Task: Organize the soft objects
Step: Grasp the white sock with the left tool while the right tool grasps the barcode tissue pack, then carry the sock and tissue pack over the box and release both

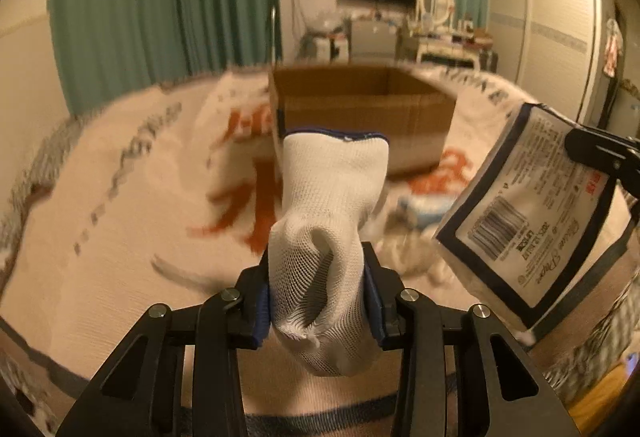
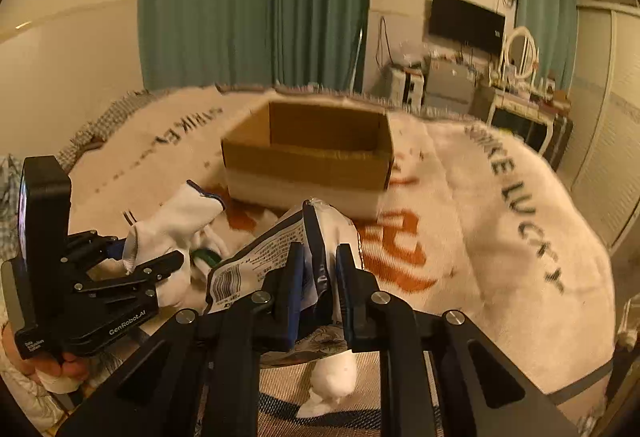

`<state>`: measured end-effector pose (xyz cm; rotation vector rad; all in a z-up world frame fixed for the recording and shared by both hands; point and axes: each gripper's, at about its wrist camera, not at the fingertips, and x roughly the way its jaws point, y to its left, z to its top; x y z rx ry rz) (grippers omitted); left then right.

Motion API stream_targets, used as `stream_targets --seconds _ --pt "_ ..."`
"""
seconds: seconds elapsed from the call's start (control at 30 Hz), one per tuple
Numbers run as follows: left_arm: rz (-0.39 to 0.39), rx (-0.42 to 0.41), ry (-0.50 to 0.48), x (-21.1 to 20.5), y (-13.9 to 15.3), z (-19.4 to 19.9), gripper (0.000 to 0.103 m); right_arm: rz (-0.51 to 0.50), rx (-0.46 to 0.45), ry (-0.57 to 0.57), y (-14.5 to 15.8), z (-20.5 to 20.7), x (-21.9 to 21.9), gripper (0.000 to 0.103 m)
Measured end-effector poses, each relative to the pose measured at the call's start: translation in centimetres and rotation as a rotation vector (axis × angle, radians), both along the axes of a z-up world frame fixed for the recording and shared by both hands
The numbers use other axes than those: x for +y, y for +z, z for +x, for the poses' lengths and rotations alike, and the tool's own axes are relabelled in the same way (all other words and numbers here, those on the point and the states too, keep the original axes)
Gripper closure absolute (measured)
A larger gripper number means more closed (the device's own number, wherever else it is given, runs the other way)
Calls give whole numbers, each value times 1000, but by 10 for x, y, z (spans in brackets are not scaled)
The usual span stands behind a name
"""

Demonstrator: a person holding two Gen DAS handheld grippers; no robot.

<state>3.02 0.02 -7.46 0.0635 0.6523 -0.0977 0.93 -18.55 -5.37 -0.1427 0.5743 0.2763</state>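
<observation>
Left wrist view: left gripper (image 1: 318, 301) clamped on a white knit glove with blue cuff trim (image 1: 330, 213), cuff pointing up toward the open brown cardboard box (image 1: 360, 105) ahead on the white printed blanket (image 1: 120, 197). Right gripper (image 2: 318, 291) pinches a white plastic tissue pack with dark border (image 2: 256, 261), held off the blanket, near the box. Both grippers level, side by side, aimed at the box.

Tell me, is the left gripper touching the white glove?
Touching. Left wrist view: left gripper has its blue pads pressed against both sides of the white glove.
</observation>
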Motion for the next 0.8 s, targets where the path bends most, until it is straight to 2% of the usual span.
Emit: stream_targets --seconds 0.2,0.33,0.47,0.6,0.8 --pt "20 -62 -24 -7 46 34 66 21 -117 4 54 16 -8 88" --pt "5 -89 -26 -6 71 74 66 2 -202 11 90 47 -8 88" --pt "3 -104 -12 -1 78 115 66 8 -241 18 115 92 -4 88" --pt "5 -74 -20 -2 67 162 66 2 -209 30 109 149 10 88" --pt "19 -19 -51 -11 43 201 66 86 -16 71 50 242 19 88"
